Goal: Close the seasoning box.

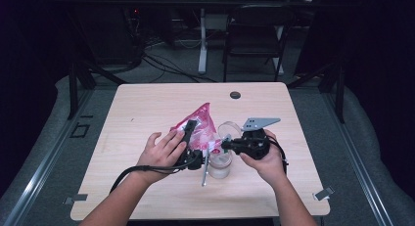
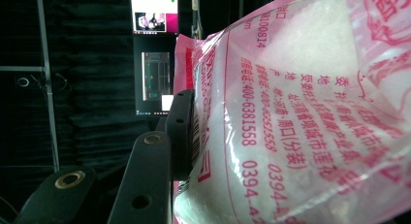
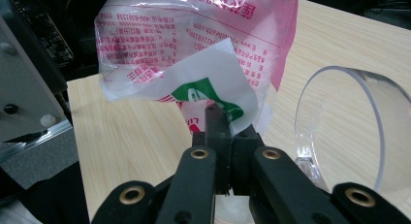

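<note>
1. Nearest on the counter (image 1: 147,196) stands a clear jar (image 1: 219,165) with a metal spoon (image 1: 205,172) just to its left; its round lid (image 1: 229,129) is open on the far side.
2. The right claw (image 1: 226,145) comes in from the right, just above the jar. Its jaws are pressed tight together on a corner flap of the pink bag (image 1: 200,125), seen plainly in the right gripper view, where the right claw (image 3: 218,132) pinches the white and green edge of the bag (image 3: 194,44).
3. The left claw (image 1: 191,133) clamps the bag's body from the left, jaws part-way apart with the full bag between them; in the left gripper view the bag (image 2: 300,112) bulges against one jaw.
4. The step looks like opening or tipping the bag over the jar. To do it well, I judge: keep the left grip firm on the body, pull the pinched corner steadily, and hold the mouth over the jar so the white grains do not spill.
5. Farther off, the bag's top points to the far left.
</note>
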`<action>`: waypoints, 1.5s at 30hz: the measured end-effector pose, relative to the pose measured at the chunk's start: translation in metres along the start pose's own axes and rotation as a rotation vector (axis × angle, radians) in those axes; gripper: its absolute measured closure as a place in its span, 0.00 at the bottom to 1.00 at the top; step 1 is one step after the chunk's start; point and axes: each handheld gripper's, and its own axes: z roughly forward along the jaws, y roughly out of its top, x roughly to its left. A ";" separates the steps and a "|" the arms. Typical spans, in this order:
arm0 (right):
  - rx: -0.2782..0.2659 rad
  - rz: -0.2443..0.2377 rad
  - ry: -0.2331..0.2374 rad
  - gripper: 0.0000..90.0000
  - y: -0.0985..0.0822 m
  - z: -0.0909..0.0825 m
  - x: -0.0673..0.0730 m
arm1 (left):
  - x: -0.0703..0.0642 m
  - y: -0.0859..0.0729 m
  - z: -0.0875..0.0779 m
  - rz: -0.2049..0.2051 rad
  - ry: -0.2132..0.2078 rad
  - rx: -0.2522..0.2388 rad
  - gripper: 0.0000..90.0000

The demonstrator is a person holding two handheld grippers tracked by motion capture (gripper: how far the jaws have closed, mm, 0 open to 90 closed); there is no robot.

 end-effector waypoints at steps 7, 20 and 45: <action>0.004 -0.002 -0.003 1.00 0.000 0.000 0.000 | 0.000 0.000 0.000 0.000 -0.003 -0.002 0.74; -0.002 0.001 -0.006 1.00 0.000 0.000 0.000 | 0.000 0.001 0.001 -0.001 0.006 -0.013 0.74; 0.011 -0.006 -0.014 1.00 0.000 0.000 -0.001 | -0.002 0.003 0.001 0.001 0.001 -0.011 0.74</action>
